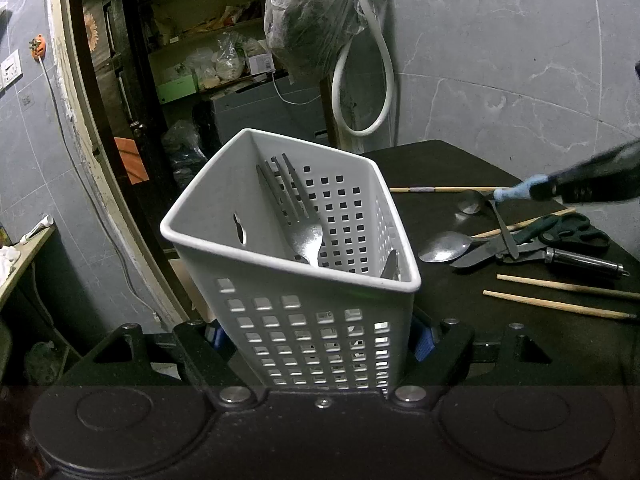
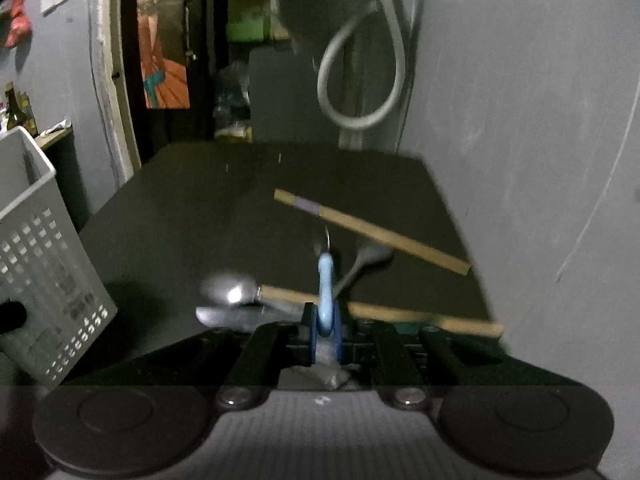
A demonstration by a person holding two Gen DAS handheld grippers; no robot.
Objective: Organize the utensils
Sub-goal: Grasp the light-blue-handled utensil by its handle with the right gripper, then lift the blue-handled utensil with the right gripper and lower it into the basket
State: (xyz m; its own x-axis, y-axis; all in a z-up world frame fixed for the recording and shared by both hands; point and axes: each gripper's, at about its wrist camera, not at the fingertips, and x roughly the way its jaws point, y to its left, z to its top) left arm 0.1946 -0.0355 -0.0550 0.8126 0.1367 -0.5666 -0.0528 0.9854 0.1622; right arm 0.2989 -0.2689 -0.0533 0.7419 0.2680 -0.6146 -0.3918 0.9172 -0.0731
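My left gripper (image 1: 320,340) clamps the white basket (image 1: 256,272), tilted, with two forks (image 1: 298,216) inside. My right gripper (image 2: 325,334) is closed on a light blue handle (image 2: 325,292). On the black table (image 1: 432,168) I count two spoons (image 1: 446,246), one scissors (image 1: 560,232) and four chopsticks (image 1: 560,306).

Dim room, fisheye bending the walls at every edge. Left wrist view is sharp, glare on the spoon (image 1: 444,246) beside the white basket (image 1: 296,280). Right wrist view smears with blur.
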